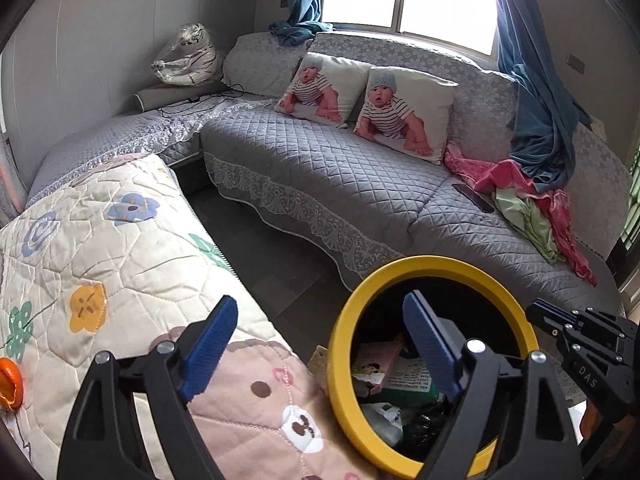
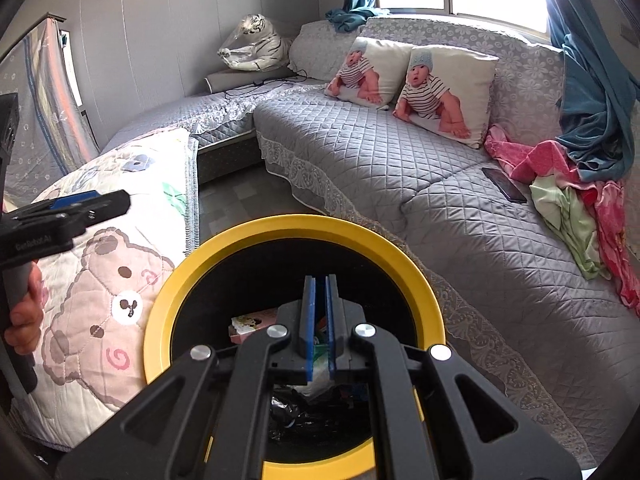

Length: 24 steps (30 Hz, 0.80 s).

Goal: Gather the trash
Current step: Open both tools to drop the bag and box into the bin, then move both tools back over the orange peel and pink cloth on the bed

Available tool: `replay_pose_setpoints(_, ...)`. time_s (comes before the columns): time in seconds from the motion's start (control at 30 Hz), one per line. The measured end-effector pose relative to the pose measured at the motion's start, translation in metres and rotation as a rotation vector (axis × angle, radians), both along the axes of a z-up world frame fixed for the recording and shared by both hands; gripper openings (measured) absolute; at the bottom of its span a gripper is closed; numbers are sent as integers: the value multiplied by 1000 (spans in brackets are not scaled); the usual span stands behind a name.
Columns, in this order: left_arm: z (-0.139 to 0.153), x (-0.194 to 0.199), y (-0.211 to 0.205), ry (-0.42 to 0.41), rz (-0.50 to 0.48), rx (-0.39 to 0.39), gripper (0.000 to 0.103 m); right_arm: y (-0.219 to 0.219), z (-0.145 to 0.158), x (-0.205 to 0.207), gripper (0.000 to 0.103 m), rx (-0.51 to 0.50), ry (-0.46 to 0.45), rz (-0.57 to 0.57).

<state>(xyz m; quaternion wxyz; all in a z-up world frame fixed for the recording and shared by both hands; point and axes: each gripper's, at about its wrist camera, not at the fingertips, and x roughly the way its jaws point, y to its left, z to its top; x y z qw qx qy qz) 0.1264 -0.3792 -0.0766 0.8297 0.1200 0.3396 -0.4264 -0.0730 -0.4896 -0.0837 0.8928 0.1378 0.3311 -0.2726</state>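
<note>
A yellow-rimmed trash bin (image 1: 340,332) stands on the floor between the quilt-covered table and the sofa; it also shows in the right wrist view (image 2: 224,240). It holds a pink carton (image 1: 378,360), paper and black plastic. My left gripper (image 1: 320,316) is open and empty, one finger over the quilt, the other over the bin's mouth. My right gripper (image 2: 319,284) is shut with nothing seen between its pads, directly above the bin's opening. It also shows at the right edge of the left wrist view (image 1: 538,312). An orange peel (image 1: 9,384) lies on the quilt at far left.
A patterned quilt (image 1: 120,264) covers the table on the left. A grey L-shaped sofa (image 1: 320,168) carries two baby-print pillows (image 1: 404,108), pink and green cloths (image 1: 532,200), a dark phone (image 1: 474,197) and a plush tiger (image 1: 188,56). A dark floor strip runs between.
</note>
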Motion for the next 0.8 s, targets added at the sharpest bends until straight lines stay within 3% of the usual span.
replay_pose_setpoints(0.17, 10, 30, 41, 19, 81, -20, 82, 10, 8, 7, 4, -27, -11, 27)
replay_pose_setpoints(0.27, 17, 44, 78, -13, 145, -21, 82, 22, 16, 19, 8, -47, -29, 78)
replay_pose_setpoints(0.3, 19, 48, 92, -19, 168, -21, 82, 29, 19, 26, 13, -55, -35, 105)
replay_pose_setpoints(0.37, 23, 57, 123, -29, 224, -17, 82, 43, 26, 38, 53, -66, -63, 160)
replay_pose_setpoints(0.43, 27, 65, 156, -46, 286, -17, 82, 57, 33, 49, 44, -84, -99, 212)
replay_pose_setpoints(0.6, 36, 85, 239, -80, 433, -14, 83, 98, 47, 92, 45, -96, -114, 355)
replay_pose_setpoints(0.73, 36, 102, 305, -117, 557, -2, 86, 138, 51, 124, 59, -96, -116, 494)
replay_pose_setpoints(0.8, 29, 112, 333, -107, 604, 10, 86, 157, 52, 138, 59, -108, -109, 544)
